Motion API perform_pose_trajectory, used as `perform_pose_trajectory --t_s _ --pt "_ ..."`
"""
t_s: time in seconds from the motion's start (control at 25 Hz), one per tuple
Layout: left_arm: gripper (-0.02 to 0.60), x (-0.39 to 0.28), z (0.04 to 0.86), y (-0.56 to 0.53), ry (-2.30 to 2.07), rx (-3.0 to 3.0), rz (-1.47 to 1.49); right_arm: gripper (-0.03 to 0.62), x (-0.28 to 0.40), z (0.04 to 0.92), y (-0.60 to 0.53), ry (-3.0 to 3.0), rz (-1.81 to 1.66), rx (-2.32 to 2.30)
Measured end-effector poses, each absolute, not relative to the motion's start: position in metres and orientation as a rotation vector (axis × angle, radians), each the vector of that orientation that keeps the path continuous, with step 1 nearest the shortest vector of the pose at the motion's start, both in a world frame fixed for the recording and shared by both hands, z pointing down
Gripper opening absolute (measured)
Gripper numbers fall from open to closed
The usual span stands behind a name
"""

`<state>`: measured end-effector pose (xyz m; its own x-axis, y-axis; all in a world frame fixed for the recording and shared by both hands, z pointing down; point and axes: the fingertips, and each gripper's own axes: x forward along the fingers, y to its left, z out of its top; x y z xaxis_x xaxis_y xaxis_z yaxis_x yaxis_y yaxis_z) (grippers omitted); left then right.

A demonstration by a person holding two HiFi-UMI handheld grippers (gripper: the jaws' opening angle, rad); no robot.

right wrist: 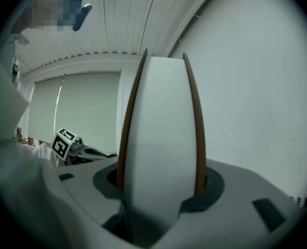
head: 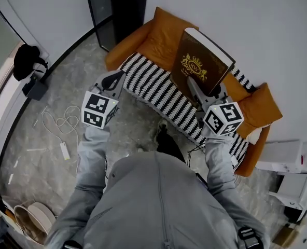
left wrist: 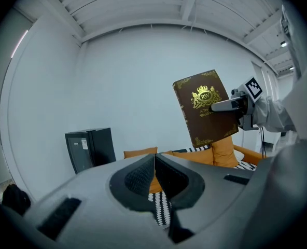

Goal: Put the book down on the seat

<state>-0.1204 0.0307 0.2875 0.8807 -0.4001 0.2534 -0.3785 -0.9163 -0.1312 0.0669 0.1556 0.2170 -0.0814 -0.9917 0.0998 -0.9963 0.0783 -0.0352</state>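
1. Grey marbled floor (head: pixel 50 154) lies nearest, under the person's grey sleeves (head: pixel 91 154), with a loose white cable (head: pixel 65 121) off to the left.
2. Just beyond, the left hand-held gripper (left wrist: pixel 154 162) has its jaws pressed together with nothing between them. It hangs in the air at the front edge of the sofa (head: pixel 143 40) and touches nothing.
3. The right hand-held gripper (right wrist: pixel 161 183) has its jaws spread wide and clamped on the book (head: pixel 203 61). It holds the closed covers from both sides at the lower end, so the brown volume with its gold crest stands tall and tilted.
4. The book is in the air above the seat (head: pixel 153 90), not yet resting on the black-and-white striped throw (head: pixel 174 108) that covers it.
5. Behind it are an orange cushion (head: pixel 265 105) and then the white wall (head: pixel 257 35).
6. Likely risks:
   - A heavy book pinched at one end could pivot or slide between the pads if it is swung quickly.
   - If it is let go from this height, it could tip forward off the soft throw onto the floor.
   - If it comes down on its edge, it could fall open or lean against the cushion.
   - The other hand-held gripper gives it no support.
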Motion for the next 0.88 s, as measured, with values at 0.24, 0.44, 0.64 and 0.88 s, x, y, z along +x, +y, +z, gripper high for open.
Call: perform_pose_trajectory --t_s 0.24,0.44,0.64,0.88 --pt "0.026 -0.103 0.298 -0.013 0.668 -2.971 -0.446 0.242 0.083 0.235 0.095 -2.318 0.197 2.014" --pt "0.026 -0.088 0.314 -0.061 0.724 -2.98 -0.492 0.242 0.104 0.249 0.036 -2.343 0.241 1.962" --pt "0.026 -0.063 0.331 -0.111 0.789 -2.999 -0.528 0.242 0.137 0.265 -0.02 -2.349 0.306 1.915" --pt "0.026 -0.036 0.361 -0.178 0.867 -3.015 -0.59 0.242 0.169 0.295 -0.096 -2.332 0.361 1.81"
